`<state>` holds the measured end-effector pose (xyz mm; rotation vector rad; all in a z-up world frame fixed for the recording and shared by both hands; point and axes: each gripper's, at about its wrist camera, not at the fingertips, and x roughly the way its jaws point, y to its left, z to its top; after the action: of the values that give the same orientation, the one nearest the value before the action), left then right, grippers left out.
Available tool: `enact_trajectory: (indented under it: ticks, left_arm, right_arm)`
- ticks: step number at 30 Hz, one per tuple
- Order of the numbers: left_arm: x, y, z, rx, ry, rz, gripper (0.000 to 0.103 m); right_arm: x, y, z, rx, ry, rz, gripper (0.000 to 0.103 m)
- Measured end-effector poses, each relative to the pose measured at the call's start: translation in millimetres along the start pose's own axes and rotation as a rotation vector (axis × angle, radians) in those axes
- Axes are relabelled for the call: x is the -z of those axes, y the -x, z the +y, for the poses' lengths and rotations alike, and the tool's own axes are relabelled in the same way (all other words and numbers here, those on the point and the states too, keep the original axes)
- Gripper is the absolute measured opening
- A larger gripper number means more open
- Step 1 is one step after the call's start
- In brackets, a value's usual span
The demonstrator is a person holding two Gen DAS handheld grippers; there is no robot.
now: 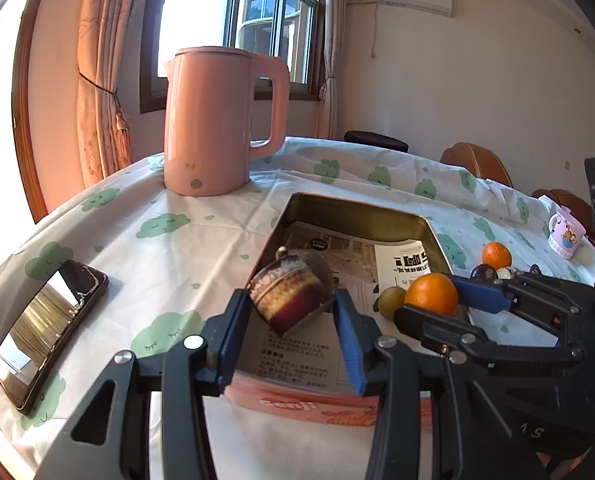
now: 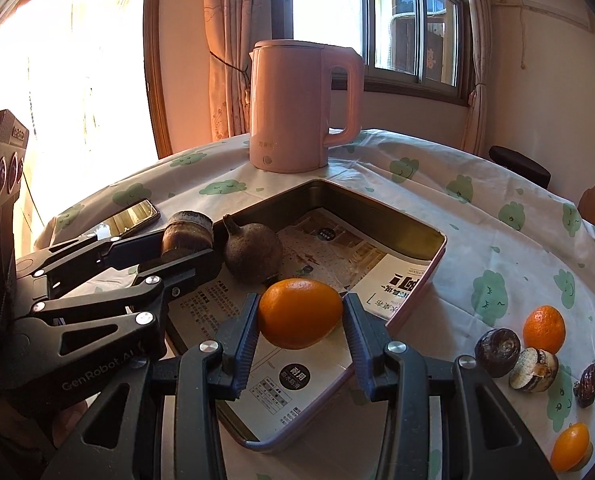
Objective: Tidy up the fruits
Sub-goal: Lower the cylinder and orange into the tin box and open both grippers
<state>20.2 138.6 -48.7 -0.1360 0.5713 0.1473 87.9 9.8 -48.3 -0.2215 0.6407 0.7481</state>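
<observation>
White cloth printed with green clouds covers the table [image 2: 477, 216], the biggest thing I see. At its far edge, before the window, a pink kettle [image 1: 213, 120] stands upright with its handle to the right. Next in size, a shallow metal tin [image 2: 377, 204] with pink outer walls lies near the middle of the table, one corner pointing toward the kettle, its floor lined with printed paper.

My left gripper [image 1: 289, 312] hangs over the near-left part of the tin, clenched on a dark brown fruit piece [image 1: 287, 296] with a pale cut face, held tilted between the blue pads. My right gripper [image 2: 299, 316] hangs over the near-right part of the tin, its pads pressed on both sides of an orange [image 2: 299, 312]; whether the orange touches the paper I cannot tell.

A phone [image 1: 45, 332] lies flat near the left edge of the table, screen up. A pink mug [image 1: 565, 236] stands near the right edge.

Inside the tin, against its left wall, rests a whole dark fruit [image 2: 251, 252] with a stub of stem. A small greenish fruit [image 1: 391, 300] shows in the left wrist view just beside the held orange.

On the cloth right of the tin lie a smaller orange [image 2: 543, 328], a dark round piece [image 2: 497, 346] touching it, a cut piece [image 2: 533, 370] with a pale face, a small dark scrap [image 2: 585, 384], and, near the front edge, a little orange fruit [image 2: 569, 446].
</observation>
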Motion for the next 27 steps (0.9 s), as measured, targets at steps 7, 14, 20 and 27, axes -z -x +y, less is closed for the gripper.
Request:
enact_trajectory:
  ticks: [7,14,20,27]
  left_arm:
    - [0.7,-1.0,-2.0,-0.011,-0.012,0.008,0.046]
    - [1.5,1.6,3.2,0.015,0.006,-0.009,0.048]
    - [3.4,10.9,0.6,0.02,-0.008,-0.056,0.066]
    - [3.6,27.4,21.5,0.02,0.082,-0.143,0.082]
  right_arm:
    - [0.8,1.5,-0.9,-0.007,-0.009,-0.002,0.044]
    - [1.7,5.7,-2.4,-0.016,-0.018,-0.019,0.053]
    - [5.2,18.4,-9.3,-0.014,-0.059,-0.07,0.066]
    - [17.0,41.1,-28.4,0.039,-0.121,-0.121,0.067]
